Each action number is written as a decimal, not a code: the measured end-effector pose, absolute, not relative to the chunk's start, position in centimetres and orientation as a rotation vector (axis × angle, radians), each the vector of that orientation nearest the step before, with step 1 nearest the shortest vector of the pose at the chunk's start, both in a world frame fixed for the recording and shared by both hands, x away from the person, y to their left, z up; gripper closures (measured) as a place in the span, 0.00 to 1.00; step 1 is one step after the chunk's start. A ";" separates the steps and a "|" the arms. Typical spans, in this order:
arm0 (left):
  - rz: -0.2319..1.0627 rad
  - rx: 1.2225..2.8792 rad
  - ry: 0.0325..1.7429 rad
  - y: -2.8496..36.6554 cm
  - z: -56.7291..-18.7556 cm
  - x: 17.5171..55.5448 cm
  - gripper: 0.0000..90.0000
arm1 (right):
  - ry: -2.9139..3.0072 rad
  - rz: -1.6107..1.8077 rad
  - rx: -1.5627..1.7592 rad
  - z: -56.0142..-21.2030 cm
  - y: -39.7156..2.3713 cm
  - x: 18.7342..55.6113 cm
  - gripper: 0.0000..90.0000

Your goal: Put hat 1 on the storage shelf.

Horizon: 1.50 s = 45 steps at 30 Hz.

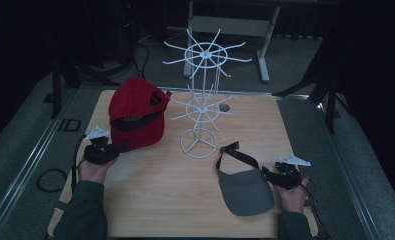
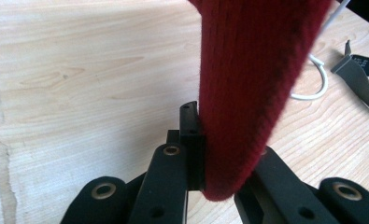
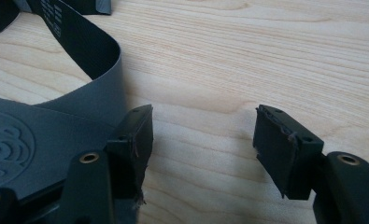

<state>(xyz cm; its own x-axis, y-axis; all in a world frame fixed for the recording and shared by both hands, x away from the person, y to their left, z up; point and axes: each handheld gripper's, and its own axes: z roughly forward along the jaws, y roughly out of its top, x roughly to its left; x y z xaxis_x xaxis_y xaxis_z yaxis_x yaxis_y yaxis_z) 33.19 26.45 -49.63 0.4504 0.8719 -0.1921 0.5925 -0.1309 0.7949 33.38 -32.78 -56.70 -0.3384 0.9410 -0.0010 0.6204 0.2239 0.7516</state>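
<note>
A red cap (image 1: 135,112) lies at the table's left, its brim toward my left gripper (image 1: 116,149). In the left gripper view the red brim (image 2: 252,93) hangs down between the jaws, and my left gripper (image 2: 224,156) is shut on its edge. A grey visor (image 1: 245,189) with a dark strap (image 1: 237,152) lies at the front right. My right gripper (image 1: 269,173) sits at the visor's right edge. In the right gripper view my right gripper (image 3: 203,140) stands open, its left pad (image 3: 140,135) over the visor's grey edge (image 3: 37,135), nothing between the jaws.
A white wire display rack (image 1: 203,97) with spoke arms stands on a ring base (image 1: 199,145) at the table's middle, between cap and visor. The rack's base wire (image 2: 320,79) and the visor strap (image 2: 359,72) lie beyond the cap. A light wooden table (image 1: 160,200) is ringed by grey floor.
</note>
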 end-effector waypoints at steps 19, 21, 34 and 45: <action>0.458 1.786 1.234 27.0 -47.2 33.3 0.95 | 2.043 0.923 1.434 -56.7 -32.8 33.4 0.42; 0.460 1.781 1.233 27.0 -47.0 33.4 0.95 | 2.043 0.924 1.434 -56.7 -32.8 33.4 0.42; 0.483 1.770 1.219 26.9 -45.8 33.5 0.95 | 2.043 0.924 1.433 -56.7 -32.8 33.4 0.42; 0.502 1.750 1.216 27.0 -44.6 33.7 0.95 | 2.043 0.924 1.433 -56.7 -32.8 33.4 0.42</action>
